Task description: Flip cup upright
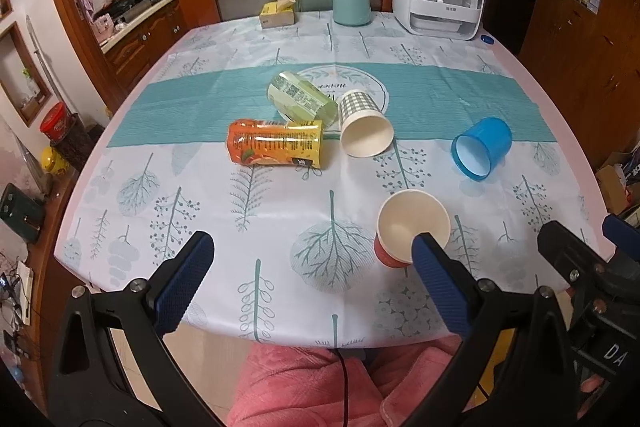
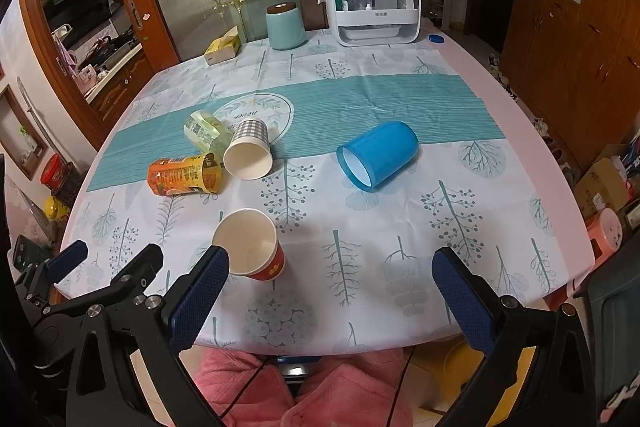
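A red paper cup (image 1: 412,227) stands upright near the table's front edge; it also shows in the right wrist view (image 2: 250,243). A blue plastic cup (image 1: 482,148) (image 2: 378,155) lies on its side, mouth toward me. A checked paper cup (image 1: 364,125) (image 2: 249,151), an orange cup (image 1: 276,143) (image 2: 185,174) and a pale green cup (image 1: 302,99) (image 2: 206,131) lie on their sides mid-table. My left gripper (image 1: 312,247) is open and empty above the front edge, left of the red cup. My right gripper (image 2: 332,263) is open and empty, right of the red cup.
At the table's back stand a teal canister (image 1: 351,3), a yellow tissue box (image 1: 278,11) and a white appliance (image 1: 440,3) under a towel. A patterned tablecloth (image 1: 280,211) covers the table. Wooden cabinets stand at left and right.
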Demonstrator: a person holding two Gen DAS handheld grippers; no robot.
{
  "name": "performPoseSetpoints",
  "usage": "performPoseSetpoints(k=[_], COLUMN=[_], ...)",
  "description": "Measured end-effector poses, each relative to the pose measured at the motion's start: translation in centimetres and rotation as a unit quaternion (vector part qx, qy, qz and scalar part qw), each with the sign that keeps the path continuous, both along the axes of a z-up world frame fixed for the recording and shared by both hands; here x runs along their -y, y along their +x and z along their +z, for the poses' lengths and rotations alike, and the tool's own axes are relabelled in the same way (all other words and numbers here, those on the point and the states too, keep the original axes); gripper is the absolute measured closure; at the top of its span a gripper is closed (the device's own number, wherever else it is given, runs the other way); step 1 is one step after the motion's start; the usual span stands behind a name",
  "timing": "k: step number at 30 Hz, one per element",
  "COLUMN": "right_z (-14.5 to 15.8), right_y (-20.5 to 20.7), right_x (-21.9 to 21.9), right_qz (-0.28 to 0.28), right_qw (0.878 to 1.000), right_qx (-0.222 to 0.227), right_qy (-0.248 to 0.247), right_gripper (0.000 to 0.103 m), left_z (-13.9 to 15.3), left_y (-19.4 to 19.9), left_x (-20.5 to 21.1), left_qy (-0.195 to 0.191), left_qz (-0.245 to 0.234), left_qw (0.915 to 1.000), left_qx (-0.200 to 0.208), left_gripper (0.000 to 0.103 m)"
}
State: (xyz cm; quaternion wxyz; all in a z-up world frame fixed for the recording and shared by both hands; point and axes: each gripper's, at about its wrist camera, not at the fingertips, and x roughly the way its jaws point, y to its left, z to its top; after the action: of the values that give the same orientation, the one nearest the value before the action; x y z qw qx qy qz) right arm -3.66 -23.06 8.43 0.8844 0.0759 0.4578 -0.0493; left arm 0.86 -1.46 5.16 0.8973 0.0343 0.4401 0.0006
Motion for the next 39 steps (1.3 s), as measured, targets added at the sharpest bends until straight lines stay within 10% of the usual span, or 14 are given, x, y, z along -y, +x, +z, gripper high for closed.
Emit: performPoseSetpoints(k=[39], right_z=[-2.1], right_y=[0.9], right_x=[0.0], right_qz=[0.01], right_qw=[1.0], right_qx=[-0.021], right_qy=[-0.017], right_gripper=[0.0], left_z=[0.9], left_y=[0.2], left_x=[0.0], left_qy=[-0.023], left_qz=[0.001], left_qw=[0.9997], left_qx=[-0.001], left_gripper=[0.004])
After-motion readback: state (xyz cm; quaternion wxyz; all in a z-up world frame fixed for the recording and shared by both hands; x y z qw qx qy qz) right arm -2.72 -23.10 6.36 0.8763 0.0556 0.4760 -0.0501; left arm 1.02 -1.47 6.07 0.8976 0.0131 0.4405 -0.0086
